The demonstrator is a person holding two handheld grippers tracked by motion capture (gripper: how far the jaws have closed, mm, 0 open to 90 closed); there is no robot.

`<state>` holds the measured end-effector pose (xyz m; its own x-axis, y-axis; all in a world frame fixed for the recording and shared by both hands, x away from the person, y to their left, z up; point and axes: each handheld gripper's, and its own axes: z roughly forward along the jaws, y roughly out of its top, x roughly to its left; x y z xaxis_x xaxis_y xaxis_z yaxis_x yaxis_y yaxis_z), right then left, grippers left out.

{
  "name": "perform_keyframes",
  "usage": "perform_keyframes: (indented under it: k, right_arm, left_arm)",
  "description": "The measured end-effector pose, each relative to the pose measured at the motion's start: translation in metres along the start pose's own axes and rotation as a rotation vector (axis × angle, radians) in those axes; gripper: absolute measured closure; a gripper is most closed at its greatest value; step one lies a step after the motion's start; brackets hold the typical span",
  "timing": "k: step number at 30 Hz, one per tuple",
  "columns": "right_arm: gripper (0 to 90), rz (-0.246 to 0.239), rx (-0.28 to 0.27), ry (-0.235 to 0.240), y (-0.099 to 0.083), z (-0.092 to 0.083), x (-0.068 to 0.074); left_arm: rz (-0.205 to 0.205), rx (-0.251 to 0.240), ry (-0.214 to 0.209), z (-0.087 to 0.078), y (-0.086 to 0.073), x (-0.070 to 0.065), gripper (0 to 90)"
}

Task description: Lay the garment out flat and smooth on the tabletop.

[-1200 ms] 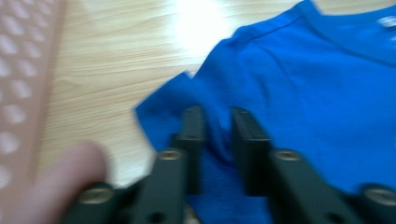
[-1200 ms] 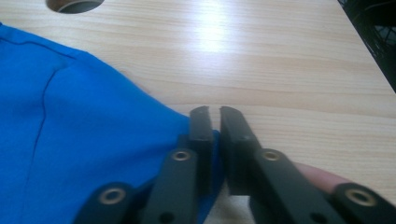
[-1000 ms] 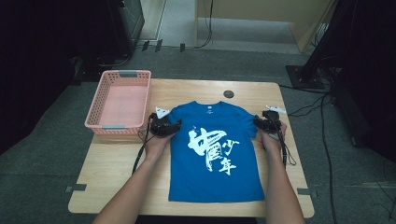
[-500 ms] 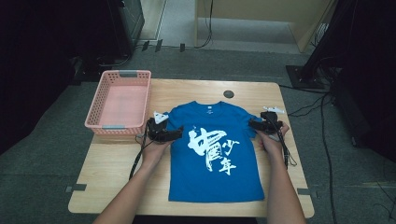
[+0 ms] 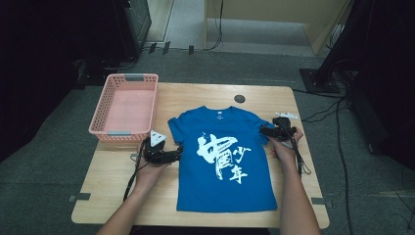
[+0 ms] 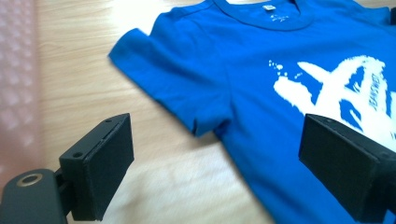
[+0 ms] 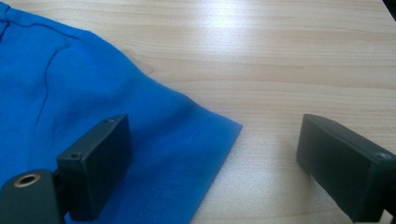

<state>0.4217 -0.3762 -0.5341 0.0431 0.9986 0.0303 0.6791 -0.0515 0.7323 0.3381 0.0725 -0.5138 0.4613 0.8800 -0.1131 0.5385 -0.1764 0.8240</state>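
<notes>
Item: blue short-sleeved cotton T-shirt with white brush-lettering print (image 5: 224, 164), laid flat, print side up, on the pale wooden table (image 5: 195, 100).

Change, left side: your left gripper (image 5: 177, 153) has drawn back off the left sleeve toward the near-left. A second ago it sat at the sleeve and shoulder; now it lies beside the shirt's left edge, below the sleeve. Its jaws have just been opening and stand released, nothing between them; the left gripper view shows bare table and the shirt's side edge beyond the pads.

Change, right side: your right gripper (image 5: 263, 130) has kept its place at the right sleeve. Its jaws have also just been opening and stand released; the sleeve hem lies under one pad in the right gripper view, not pinched.

Reading: both sleeves look let go and spread, so the flattening step seems done and the shirt ready for its next handling.

Orientation: collar points away from you, toward the far edge; hem lies nearest you. Long axis runs collar to hem, near-to-far, tilted slightly.

Also present: pink plastic lattice basket (image 5: 125, 129), far left, apart from the shirt.
</notes>
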Motion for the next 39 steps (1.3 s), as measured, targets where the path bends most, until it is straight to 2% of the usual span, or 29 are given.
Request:
perform_keyframes:
  k: [9, 23, 27, 33, 39]
  right_arm:
    - [10.6, -0.002, -0.001, -0.001, 0.0, 0.0, 0.0]
    - [10.6, 0.0, -0.001, -0.001, 0.0, 0.0, 0.0]
    - [10.6, 0.0, 0.0, 0.0, 0.0, 0.0, 0.0]
    - [10.6, -0.002, -0.001, -0.001, 0.0, 0.0, 0.0]
    - [10.6, -0.002, -0.001, -0.001, 0.0, 0.0, 0.0]
  left_arm:
    - [-0.012, -0.008, 0.031, -0.027, -0.019, 0.02, 10.6]
    - [-0.013, 0.008, 0.079, -0.053, -0.044, 0.042, 10.6]
    - [-0.002, 0.011, 0.093, -0.062, -0.049, 0.046, 10.6]
    - [-0.01, 0.024, 0.096, -0.073, -0.057, 0.056, 10.6]
    - [-0.017, 0.039, 0.122, -0.086, -0.065, 0.065, 10.6]
